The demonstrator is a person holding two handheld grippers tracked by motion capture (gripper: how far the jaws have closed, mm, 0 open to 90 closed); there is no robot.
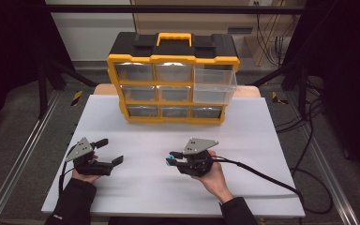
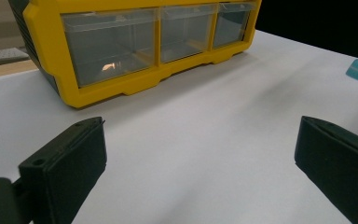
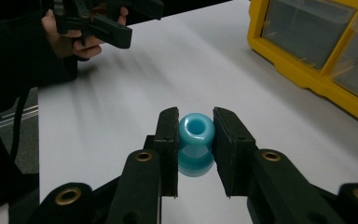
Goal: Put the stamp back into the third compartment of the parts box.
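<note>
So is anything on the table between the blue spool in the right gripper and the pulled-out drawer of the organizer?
Nothing visible. The right gripper grips the blue spool, and bare white table runs up to the yellow drawer organizer, whose top-right drawer stands pulled out. The left gripper sits off to the side.

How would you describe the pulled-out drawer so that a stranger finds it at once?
Find the yellow and black organizer at the far edge of the white table. Its drawers are clear; the pulled-out drawer is at the right, in the upper rows, and it alone juts out beyond the frame.
</note>
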